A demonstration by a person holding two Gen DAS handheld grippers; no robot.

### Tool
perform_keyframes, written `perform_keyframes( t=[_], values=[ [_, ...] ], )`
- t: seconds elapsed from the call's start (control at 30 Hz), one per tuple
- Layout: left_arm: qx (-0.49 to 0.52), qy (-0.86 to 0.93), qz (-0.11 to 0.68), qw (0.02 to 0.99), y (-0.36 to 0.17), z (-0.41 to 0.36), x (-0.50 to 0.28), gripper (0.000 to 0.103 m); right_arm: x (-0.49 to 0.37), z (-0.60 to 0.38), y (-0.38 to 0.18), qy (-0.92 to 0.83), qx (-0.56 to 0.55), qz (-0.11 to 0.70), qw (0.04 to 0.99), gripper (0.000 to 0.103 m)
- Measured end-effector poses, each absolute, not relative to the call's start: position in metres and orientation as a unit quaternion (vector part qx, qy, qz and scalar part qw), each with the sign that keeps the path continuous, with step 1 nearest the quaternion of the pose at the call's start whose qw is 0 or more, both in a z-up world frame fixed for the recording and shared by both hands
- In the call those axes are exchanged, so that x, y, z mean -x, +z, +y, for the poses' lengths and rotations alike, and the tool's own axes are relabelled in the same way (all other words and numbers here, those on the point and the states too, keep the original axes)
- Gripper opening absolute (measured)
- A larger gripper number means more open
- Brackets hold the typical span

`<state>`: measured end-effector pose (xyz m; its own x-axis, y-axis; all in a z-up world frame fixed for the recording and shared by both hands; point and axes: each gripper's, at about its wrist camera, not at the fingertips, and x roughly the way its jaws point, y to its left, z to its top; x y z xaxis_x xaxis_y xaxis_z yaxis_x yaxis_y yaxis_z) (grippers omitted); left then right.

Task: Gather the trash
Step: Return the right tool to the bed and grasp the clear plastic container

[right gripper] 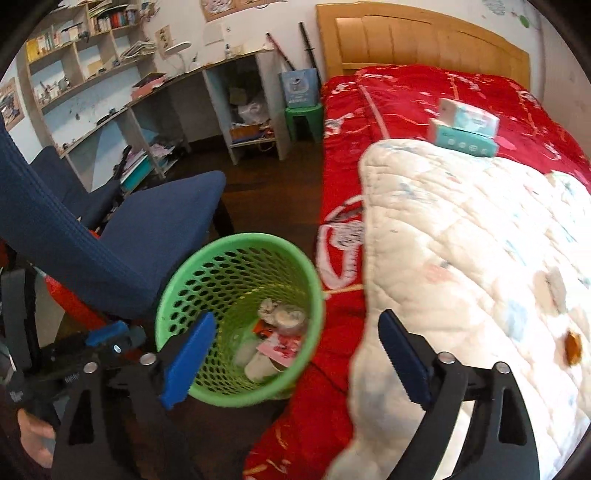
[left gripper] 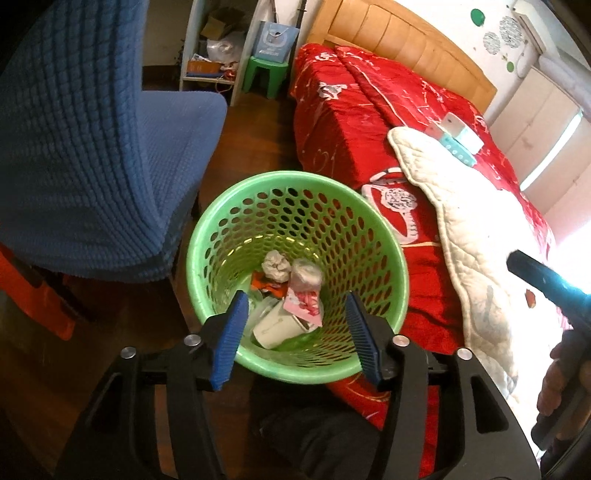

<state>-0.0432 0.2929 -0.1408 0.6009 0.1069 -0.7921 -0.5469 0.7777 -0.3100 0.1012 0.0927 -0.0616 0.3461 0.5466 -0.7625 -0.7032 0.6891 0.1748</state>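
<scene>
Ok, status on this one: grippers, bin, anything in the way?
Left gripper open, empty. Right gripper open, empty. Green bin holds trash. Nothing blocking.

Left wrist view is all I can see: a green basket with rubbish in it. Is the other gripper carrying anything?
Observer: No. The right gripper stands wide open, nothing between its pads, near the basket.
Operator: What's beyond the blue chair?
Observer: A curved desk along the wall, with a white lamp on it.
Operator: And above that?
Observer: Shelves holding books.
</scene>
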Motion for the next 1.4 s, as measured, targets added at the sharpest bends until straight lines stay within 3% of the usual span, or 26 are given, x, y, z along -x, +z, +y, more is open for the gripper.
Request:
perform_keyframes(
  t=[0.33,1.13,1.27,1.4],
  values=[
    [0.251,0.168,0.407,0.862,-0.128,0.26,0.021,0.07,-0.12,-0.002,-0.054,0.306,0.081,0.419,0.851,0.092],
    [0.189,0.089,0.426,0.88,-0.102,0.173,-0.05,0.073,-0.21,-0.23,-0.073,0.083,0.014,0.443,0.893,0.092],
    [0.181,0.074,0.429,0.882,-0.099,0.159,-0.066,0.073,-0.226,-0.241,-0.084,0.072,0.007,0.458,0.886,0.083],
    [0.165,0.06,0.429,0.886,-0.096,0.143,-0.081,0.073,-0.24,-0.244,-0.096,0.069,0.008,0.47,0.88,0.082]
  ],
)
